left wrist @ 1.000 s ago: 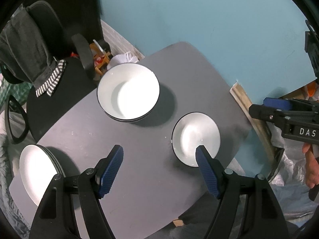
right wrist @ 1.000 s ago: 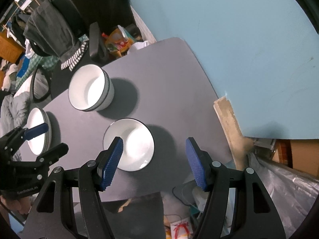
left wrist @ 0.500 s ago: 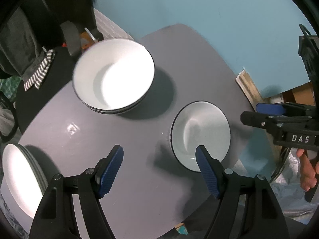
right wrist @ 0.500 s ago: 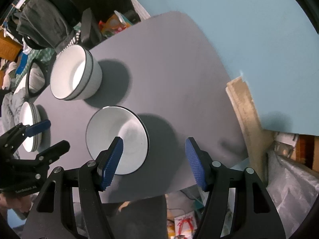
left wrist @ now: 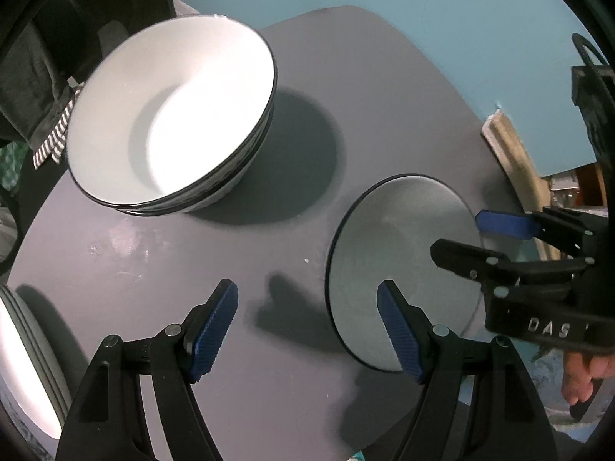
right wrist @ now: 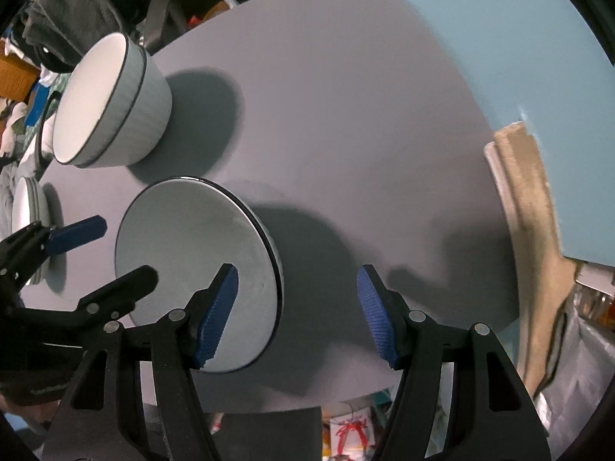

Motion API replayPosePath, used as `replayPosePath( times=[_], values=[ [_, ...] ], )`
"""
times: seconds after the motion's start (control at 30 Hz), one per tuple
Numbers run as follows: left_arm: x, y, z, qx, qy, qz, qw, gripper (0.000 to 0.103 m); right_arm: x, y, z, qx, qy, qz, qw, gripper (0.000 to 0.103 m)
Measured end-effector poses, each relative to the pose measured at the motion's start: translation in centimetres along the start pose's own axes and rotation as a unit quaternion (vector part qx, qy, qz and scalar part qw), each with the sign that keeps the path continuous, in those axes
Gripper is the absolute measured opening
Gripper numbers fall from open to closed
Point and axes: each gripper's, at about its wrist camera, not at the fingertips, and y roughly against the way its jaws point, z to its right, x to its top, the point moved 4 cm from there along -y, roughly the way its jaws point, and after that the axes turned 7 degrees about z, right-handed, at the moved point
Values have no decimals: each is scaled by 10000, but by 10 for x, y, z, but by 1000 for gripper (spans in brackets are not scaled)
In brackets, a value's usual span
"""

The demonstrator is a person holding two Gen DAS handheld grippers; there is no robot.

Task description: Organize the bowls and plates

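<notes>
A single white bowl with a dark rim (left wrist: 399,257) (right wrist: 192,265) sits near the front edge of the grey table (left wrist: 269,384) (right wrist: 365,134). A stack of larger white bowls (left wrist: 169,115) (right wrist: 111,103) stands behind it to the left. A stack of white plates (left wrist: 23,357) (right wrist: 27,207) sits at the table's left end. My left gripper (left wrist: 307,324) is open, its right finger over the single bowl's near left rim. My right gripper (right wrist: 298,313) is open, its left finger over that bowl's right rim. Each gripper shows in the other's view.
A blue wall (left wrist: 423,11) runs behind the table. A beige board (right wrist: 522,211) leans at the table's right end. A chair with dark clothes (right wrist: 73,4) stands at the far left. Clutter lies on the floor below the table's front edge (right wrist: 346,434).
Both grippers have come down and closer to the table, closing in on the single bowl from either side. Both stay open. The bowls and plates have not moved.
</notes>
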Motion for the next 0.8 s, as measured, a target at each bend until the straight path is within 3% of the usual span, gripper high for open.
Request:
replayPosePath(
  times=[0.27, 0.4, 0.57, 0.67, 0.73, 0.8],
  values=[
    [-1, -4, 0, -14, 144, 43, 9999, 76, -2, -13, -1, 9, 29, 54, 10000, 64],
    [-2, -7, 0, -64, 229, -19, 9997, 64, -3, -15, -1, 78, 46, 68, 9999, 63],
    [-5, -11, -1, -147, 370, -121, 9991, 51, -10, -9, -4, 185, 81, 64, 9998, 44],
    [-7, -12, -4, -172, 420, -160, 9988, 40, -12, -7, -9, 206, 95, 60, 9997, 38],
    [-8, -14, -6, -180, 455, -211, 9986, 27, -14, -6, -10, 231, 100, 46, 9997, 32],
    [-9, -16, -3, -209, 492, -256, 9982, 25, -15, -5, -11, 248, 91, 28, 9996, 27]
  ],
)
